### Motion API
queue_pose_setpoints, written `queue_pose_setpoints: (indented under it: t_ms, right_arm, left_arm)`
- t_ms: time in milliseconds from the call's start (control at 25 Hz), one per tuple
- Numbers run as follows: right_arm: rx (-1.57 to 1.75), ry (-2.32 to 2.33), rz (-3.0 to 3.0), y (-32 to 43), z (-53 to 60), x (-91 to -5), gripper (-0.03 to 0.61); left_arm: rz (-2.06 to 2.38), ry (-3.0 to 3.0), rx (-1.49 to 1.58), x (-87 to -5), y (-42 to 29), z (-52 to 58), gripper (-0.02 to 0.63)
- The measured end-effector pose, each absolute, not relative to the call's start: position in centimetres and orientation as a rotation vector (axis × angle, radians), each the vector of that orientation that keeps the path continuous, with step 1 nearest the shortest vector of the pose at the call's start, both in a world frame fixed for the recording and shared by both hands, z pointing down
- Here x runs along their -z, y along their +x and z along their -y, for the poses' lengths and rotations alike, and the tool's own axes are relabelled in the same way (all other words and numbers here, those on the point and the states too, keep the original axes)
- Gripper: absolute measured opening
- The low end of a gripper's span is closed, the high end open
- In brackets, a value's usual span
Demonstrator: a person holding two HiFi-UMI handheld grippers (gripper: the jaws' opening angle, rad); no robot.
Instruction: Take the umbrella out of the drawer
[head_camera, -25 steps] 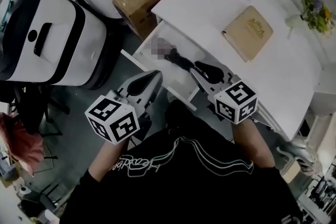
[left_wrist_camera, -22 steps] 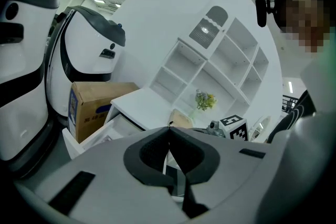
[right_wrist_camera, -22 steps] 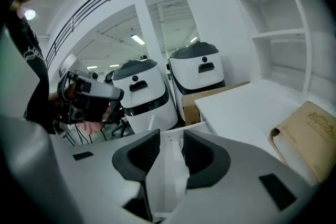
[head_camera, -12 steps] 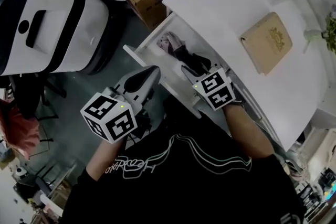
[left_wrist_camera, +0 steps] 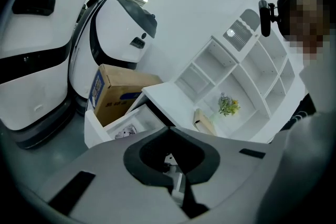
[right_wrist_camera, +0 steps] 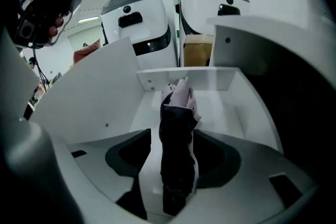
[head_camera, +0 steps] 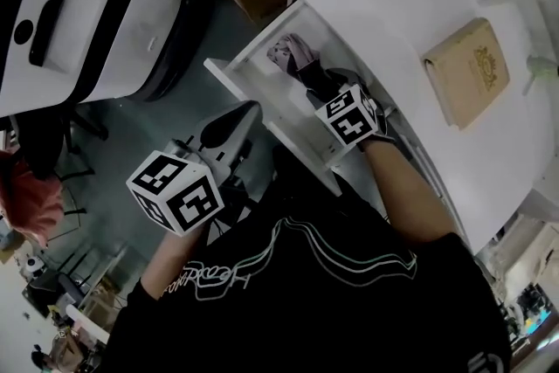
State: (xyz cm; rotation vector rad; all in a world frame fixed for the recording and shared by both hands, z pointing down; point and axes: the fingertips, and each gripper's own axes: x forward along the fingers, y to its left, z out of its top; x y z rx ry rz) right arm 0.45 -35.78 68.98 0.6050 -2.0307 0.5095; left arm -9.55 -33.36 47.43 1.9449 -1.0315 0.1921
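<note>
Right gripper (right_wrist_camera: 174, 136) inside drawer (right_wrist_camera: 215, 80), jaws just spread, umbrella (right_wrist_camera: 177, 152) between, walls close; left gripper (left_wrist_camera: 169, 132) pressed together; umbrella's near end hidden.

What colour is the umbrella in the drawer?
The umbrella is black with a pale pink end; see the right gripper view.

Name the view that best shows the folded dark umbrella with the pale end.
Right gripper view: the umbrella fills the centre, in the white drawer between the right gripper's jaws, which have just been opening. Head view: smaller, partly behind that gripper. Left gripper view: only its pale end.
</note>
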Motion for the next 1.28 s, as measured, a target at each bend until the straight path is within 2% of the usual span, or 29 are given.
queue_pose_setpoints:
  t_ms: [360, 960, 1280]
  right_arm:
    - [-0.527, 0.514, 1.928, 0.8, 35.9, -74.6, 0.239]
    - [-0.465, 0.435, 1.817, -0.2, 36.2, -76.7, 0.241]
    - [-0.482, 0.476, 1.814, 0.1, 36.7, -76.5, 0.219]
  left_arm:
    - [1.052, 1.868, -0.173, -49.4, -10.7, 33.6, 0.02]
    - [1.056, 1.825, -0.158, -51.1, -11.5, 33.8, 0.02]
    - [1.047, 1.828, -0.144, -50.8, -11.5, 33.3, 0.02]
